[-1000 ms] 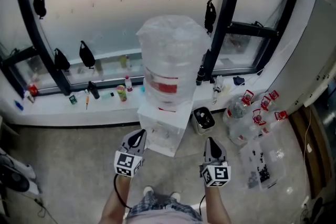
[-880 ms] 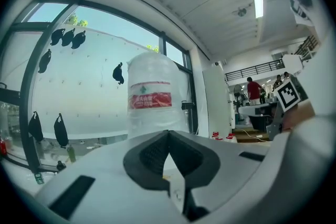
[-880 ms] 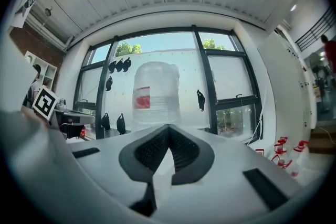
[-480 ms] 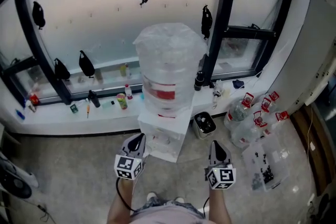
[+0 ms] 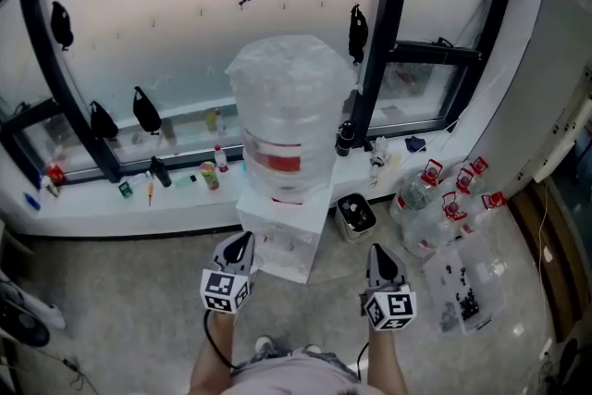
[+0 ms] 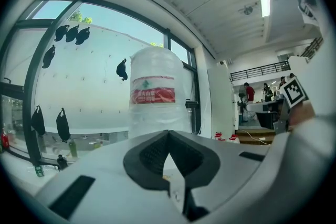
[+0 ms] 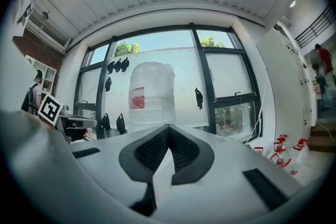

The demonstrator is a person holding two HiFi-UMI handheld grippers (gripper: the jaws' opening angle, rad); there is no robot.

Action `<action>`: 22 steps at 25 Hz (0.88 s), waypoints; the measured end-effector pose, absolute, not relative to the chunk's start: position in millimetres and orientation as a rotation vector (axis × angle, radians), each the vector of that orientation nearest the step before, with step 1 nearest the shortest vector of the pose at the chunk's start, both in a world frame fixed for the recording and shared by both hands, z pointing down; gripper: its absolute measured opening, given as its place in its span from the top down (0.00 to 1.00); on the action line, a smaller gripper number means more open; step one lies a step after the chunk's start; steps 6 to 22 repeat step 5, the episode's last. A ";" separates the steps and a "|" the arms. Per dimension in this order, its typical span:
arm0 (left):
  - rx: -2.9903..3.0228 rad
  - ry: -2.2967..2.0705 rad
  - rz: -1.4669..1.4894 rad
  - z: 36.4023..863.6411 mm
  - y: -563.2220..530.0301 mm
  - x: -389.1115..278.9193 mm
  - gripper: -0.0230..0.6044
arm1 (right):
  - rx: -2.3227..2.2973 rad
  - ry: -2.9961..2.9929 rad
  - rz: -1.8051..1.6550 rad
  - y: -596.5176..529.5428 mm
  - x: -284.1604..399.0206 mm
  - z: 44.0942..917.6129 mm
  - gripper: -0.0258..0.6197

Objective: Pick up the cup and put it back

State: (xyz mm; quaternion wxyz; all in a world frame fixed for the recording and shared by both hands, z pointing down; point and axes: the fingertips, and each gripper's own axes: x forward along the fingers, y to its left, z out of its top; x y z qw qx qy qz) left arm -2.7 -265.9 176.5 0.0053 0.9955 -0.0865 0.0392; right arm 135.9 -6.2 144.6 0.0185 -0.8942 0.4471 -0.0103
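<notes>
Grey floor [image 5: 111, 319] before a wide window [image 5: 166, 42]: the left tool [image 5: 242, 241] and right tool [image 5: 379, 254], each with jaws pressed together on nothing, point level at a white water dispenser [image 5: 277, 247] just ahead, topped by a large wrapped jug [image 5: 287, 106]. Whether the cup stands in its recess cannot be told. Red-topped clear bottles [image 5: 435, 203] cluster at right.

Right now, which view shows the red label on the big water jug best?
The left gripper view: the red label faces the camera, large and whole. The head view shows it from above, foreshortened; the right gripper view shows only a small sliver.
</notes>
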 end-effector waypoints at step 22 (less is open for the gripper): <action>3.111 -0.261 0.122 176.3 -263.1 4.2 0.92 | -2.774 1.390 -0.035 -4.8 140.5 143.3 0.94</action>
